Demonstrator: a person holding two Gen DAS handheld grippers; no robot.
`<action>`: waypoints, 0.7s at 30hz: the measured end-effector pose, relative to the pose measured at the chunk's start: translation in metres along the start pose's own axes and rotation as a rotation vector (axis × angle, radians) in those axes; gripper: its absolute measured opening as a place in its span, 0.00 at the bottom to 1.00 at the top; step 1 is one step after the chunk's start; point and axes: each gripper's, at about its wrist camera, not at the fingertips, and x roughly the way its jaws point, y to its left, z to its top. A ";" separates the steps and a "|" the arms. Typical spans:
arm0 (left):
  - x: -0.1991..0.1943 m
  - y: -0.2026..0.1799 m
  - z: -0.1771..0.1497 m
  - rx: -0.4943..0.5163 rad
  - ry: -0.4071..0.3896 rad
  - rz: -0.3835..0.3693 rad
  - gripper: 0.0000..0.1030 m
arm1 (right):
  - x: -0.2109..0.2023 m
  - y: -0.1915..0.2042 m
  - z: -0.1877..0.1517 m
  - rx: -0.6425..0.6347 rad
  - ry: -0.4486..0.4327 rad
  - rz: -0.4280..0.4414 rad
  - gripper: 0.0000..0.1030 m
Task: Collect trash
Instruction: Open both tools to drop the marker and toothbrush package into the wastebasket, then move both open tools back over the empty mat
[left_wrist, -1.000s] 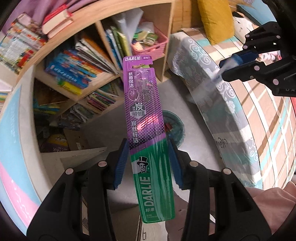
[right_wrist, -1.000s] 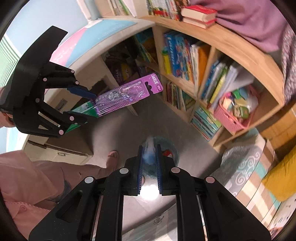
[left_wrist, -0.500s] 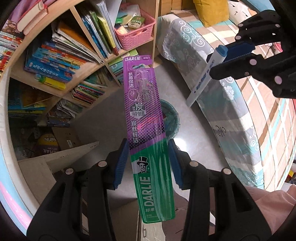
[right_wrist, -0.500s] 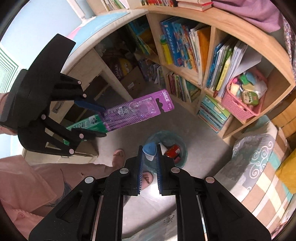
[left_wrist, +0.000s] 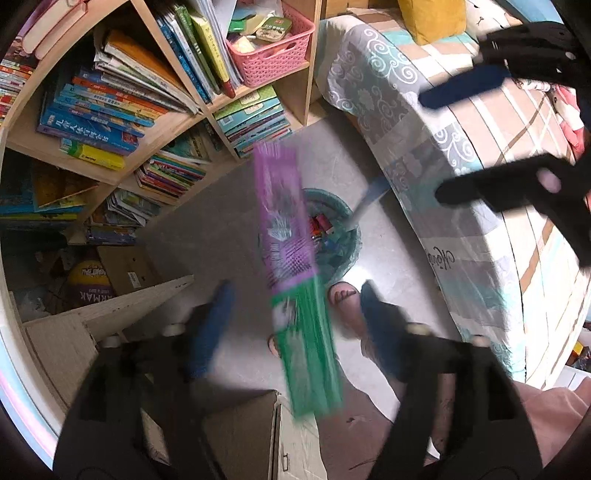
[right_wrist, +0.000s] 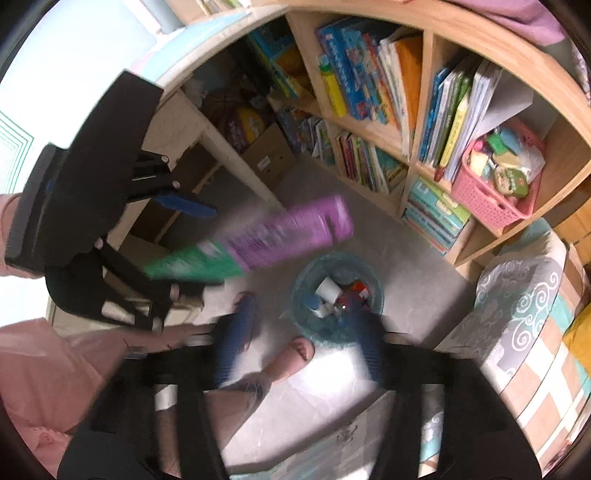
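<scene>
I am seeing the toothbrush pack (left_wrist: 291, 273) motion-blurred, print unreadable; it is partly hiding the trash bin (left_wrist: 349, 236).

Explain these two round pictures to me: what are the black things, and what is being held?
A person holds a handheld gripper in each hand, and each has a fisheye camera looking along its two fingers. One picture is from the left gripper, the other from the right gripper. Both are wide open above a trash bin standing on the floor by a bookshelf. Nothing is gripped. A blurred purple-and-green toothbrush pack hangs loose between the left fingers, apparently dropping. A slim blurred item is by the bin's rim.
</scene>
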 end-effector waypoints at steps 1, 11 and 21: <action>0.000 -0.001 0.001 0.004 -0.003 0.007 0.73 | -0.002 -0.001 0.000 0.000 -0.008 0.001 0.64; -0.003 0.002 0.004 0.009 -0.008 0.011 0.73 | -0.011 -0.019 -0.001 0.037 -0.011 -0.020 0.62; -0.014 0.007 -0.002 -0.016 -0.027 0.011 0.74 | -0.016 -0.017 -0.004 0.033 -0.007 -0.028 0.65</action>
